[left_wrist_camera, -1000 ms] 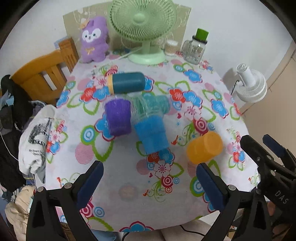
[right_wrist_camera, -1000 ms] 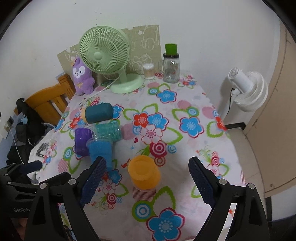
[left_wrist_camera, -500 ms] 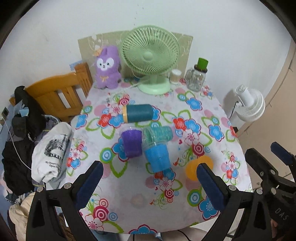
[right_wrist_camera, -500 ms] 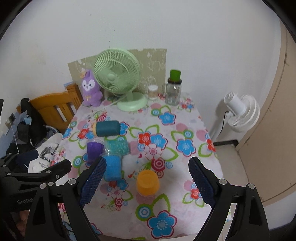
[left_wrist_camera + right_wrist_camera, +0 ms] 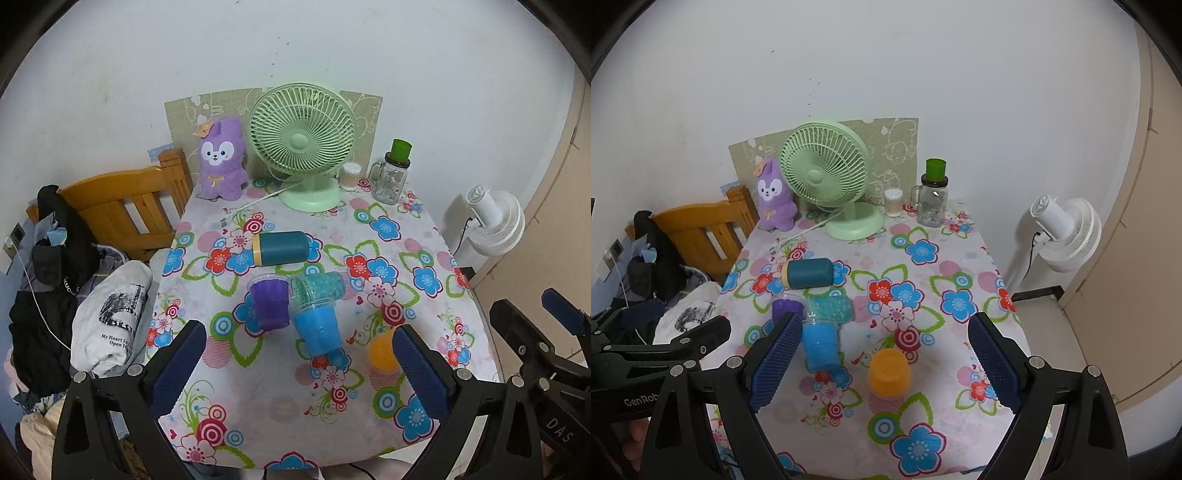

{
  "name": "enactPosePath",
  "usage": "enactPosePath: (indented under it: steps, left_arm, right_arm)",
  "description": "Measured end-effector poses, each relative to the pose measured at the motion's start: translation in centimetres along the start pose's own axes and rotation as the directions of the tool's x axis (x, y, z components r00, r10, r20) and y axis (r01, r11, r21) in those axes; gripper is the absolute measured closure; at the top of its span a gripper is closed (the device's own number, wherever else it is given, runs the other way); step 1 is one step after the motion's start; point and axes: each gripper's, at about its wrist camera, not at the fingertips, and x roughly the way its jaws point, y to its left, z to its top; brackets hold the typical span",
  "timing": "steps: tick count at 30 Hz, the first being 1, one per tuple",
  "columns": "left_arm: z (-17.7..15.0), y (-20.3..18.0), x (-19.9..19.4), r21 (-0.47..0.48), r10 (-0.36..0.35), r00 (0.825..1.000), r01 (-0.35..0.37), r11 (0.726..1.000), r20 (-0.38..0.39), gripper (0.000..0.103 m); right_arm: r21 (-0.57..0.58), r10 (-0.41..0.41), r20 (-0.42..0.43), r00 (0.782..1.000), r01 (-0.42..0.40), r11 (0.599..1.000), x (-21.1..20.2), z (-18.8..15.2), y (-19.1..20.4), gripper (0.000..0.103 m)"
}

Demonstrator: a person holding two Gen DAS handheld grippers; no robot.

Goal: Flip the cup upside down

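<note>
Several cups lie on the flowered tablecloth. A dark teal cup lies on its side. A purple cup, a clear teal-filled cup and a blue cup lie clustered together. An orange cup sits upside down near the front right. My left gripper is open and empty, held high above the table's front. My right gripper is open and empty, above the front edge.
A green desk fan, a purple plush toy, a glass jar with a green lid and a small white container stand at the back. A wooden chair with clothes stands at left, a white floor fan at right.
Both grippers have pulled up and back from the table, so the cups look smaller and farther. Both stay open. The cups have not moved.
</note>
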Motion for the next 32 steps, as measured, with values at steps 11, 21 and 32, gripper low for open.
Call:
enactPosePath:
  steps: [11, 21, 32]
  left_arm:
    - [0.1, -0.4, -0.3, 0.008, -0.001, 1.0, 0.001, 1.0, 0.01, 0.001]
    - [0.1, -0.3, -0.2, 0.006, 0.0, 1.0, 0.0, 1.0, 0.006, 0.001]
    - [0.0, -0.4, 0.8, -0.008, -0.005, 1.0, 0.004, 1.0, -0.013, 0.001]
  right_arm:
    - [0.004, 0.0, 0.001, 1.0, 0.0, 1.0, -0.2, 0.0, -0.3, 0.01]
    - [0.005, -0.001, -0.002, 1.0, 0.001, 1.0, -0.2, -0.1, -0.3, 0.01]
    - [-0.004, -0.006, -0.018, 1.0, 0.006, 1.0, 0.2, -0.4, -0.4, 0.01]
